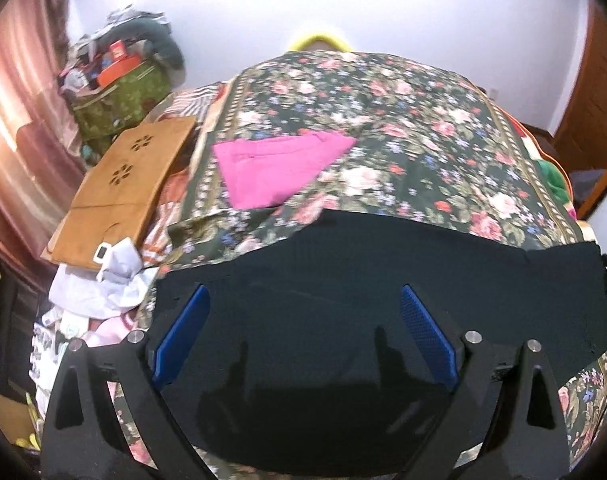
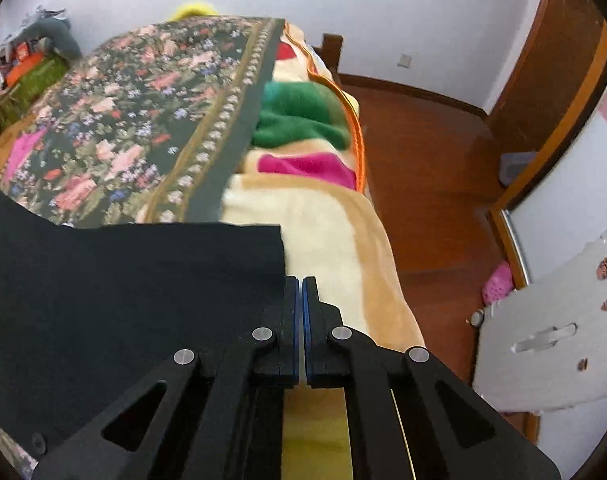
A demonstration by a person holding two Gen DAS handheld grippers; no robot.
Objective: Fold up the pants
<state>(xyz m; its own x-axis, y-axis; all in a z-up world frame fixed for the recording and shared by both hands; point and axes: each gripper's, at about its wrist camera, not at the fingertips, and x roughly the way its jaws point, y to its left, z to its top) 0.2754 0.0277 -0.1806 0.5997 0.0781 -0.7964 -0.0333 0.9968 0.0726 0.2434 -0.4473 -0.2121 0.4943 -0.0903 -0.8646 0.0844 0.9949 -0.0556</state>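
Black pants [image 1: 403, 252] lie flat across the near end of a floral bedspread [image 1: 403, 120]. My left gripper [image 1: 303, 288] hovers over them, its blue pads [image 1: 183, 332] spread wide with only the pants' surface showing between them. In the right wrist view the pants [image 2: 123, 280] fill the lower left, their right edge ending just beside my right gripper [image 2: 301, 280]. Its jaws are pressed together with no cloth visible between the pads, over a cream blanket [image 2: 323, 232].
A folded pink cloth [image 1: 271, 168] lies farther back on the bedspread. A brown perforated board [image 1: 131, 168] and heaped clothes [image 1: 99, 292] sit along the bed's left side. On the right the bed edge drops to a wooden floor [image 2: 423, 160], where a white panel [image 2: 551, 332] leans.
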